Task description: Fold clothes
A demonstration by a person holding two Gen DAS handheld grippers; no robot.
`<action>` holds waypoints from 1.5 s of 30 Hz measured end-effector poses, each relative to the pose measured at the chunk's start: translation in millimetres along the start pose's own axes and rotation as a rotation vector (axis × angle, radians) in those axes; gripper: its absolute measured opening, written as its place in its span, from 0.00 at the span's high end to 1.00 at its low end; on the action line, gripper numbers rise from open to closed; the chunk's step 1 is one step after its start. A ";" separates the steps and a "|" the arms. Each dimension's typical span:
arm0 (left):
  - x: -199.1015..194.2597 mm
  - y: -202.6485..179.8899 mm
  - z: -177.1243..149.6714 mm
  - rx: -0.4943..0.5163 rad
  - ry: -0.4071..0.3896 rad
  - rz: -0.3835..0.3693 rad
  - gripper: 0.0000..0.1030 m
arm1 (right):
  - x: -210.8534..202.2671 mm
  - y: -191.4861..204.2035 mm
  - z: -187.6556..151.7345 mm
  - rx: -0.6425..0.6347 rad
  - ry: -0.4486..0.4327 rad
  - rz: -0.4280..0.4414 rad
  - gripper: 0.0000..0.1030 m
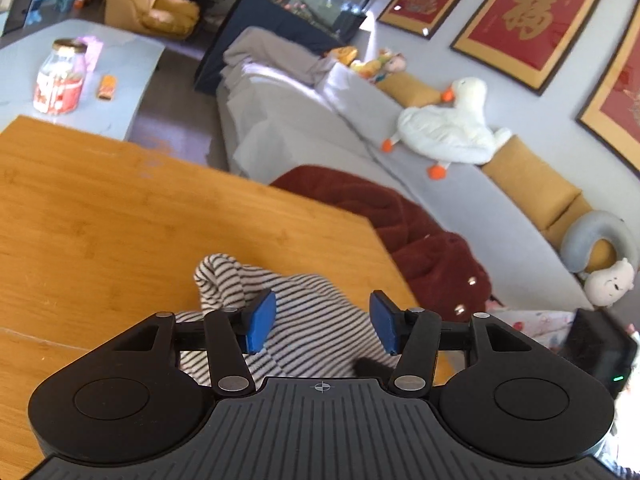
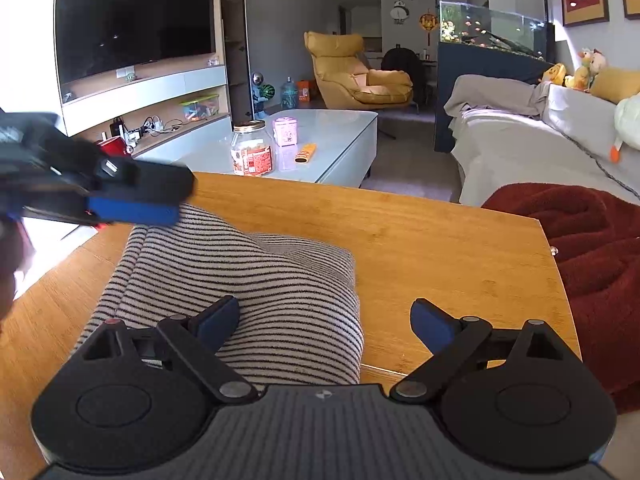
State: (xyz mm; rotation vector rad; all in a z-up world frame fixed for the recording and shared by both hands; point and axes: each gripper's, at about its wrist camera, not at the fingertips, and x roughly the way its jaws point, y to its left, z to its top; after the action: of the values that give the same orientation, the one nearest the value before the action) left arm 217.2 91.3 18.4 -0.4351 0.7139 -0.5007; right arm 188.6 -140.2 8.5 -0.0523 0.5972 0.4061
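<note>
On the table (image 2: 440, 248) lies a bunched striped top (image 2: 248, 280), soft and light, best taken at an edge, under the left gripper (image 1: 322, 324) and right gripper (image 2: 324, 320), jaws wide and empty.

Gold character 福 on red framed wall hanging (image 1: 530, 20), jar label (image 2: 252, 160) print unreadable

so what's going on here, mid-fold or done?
A person holds two handheld grippers over a black-and-white striped knit garment bunched into a rough fold on the wooden table. The left gripper and right gripper are both open, gripping nothing. The fold looks loose and lumpy, so probably not finished.
</note>
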 end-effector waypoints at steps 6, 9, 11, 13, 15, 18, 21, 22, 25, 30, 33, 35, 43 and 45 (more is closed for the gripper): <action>2.0 24.5 -5.2 -0.035 0.008 -0.029 0.51 | -2.6 -41.0 24.3 0.225 0.022 0.174 0.17; 1.8 22.3 -7.9 0.004 0.009 -0.022 0.51 | 25.8 -57.2 35.0 0.317 0.070 0.240 0.17; 1.9 20.6 -7.6 0.021 0.013 -0.013 0.51 | 53.4 -59.2 35.2 0.344 0.144 0.265 0.17; 1.3 20.5 -8.0 0.035 0.018 -0.002 0.51 | 80.1 -61.6 30.1 0.415 0.233 0.352 0.16; -0.1 22.4 -7.9 0.037 0.016 -0.003 0.51 | 97.3 -66.0 22.3 0.531 0.295 0.437 0.17; -2.1 24.4 -7.5 0.043 0.011 -0.003 0.49 | 88.8 -58.0 25.2 0.481 0.256 0.444 0.29; -4.8 27.3 -5.8 0.041 0.003 -0.013 0.46 | 61.7 -40.3 31.5 0.340 0.131 0.420 0.41; -5.0 29.0 -4.7 0.036 0.005 -0.019 0.46 | 54.9 -35.7 32.2 0.302 0.102 0.410 0.41; 2.1 28.3 -7.6 0.060 0.013 -0.003 0.51 | 58.1 -31.5 28.6 0.253 0.109 0.345 0.40; 4.7 24.6 -8.5 0.077 0.005 0.007 0.52 | 49.8 -24.9 29.3 0.181 0.100 0.203 0.29; 4.1 26.9 -8.7 0.068 0.003 0.002 0.52 | 33.3 -22.3 28.4 0.170 0.104 0.196 0.19; 4.2 29.3 -8.1 0.052 0.003 -0.006 0.52 | 26.1 -19.6 19.9 0.197 0.127 0.208 0.18; 4.6 29.8 -7.3 0.039 0.001 -0.002 0.51 | 20.0 -8.2 -15.0 0.338 0.217 0.229 0.05; 4.2 30.4 -6.4 0.037 0.001 0.004 0.51 | 16.3 2.2 -11.9 0.282 0.197 0.191 0.06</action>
State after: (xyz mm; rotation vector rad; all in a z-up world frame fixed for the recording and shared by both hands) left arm 224.0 111.8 -4.3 -0.3985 0.7053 -0.5096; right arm 193.6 -134.3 -10.3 0.2381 0.8527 0.5018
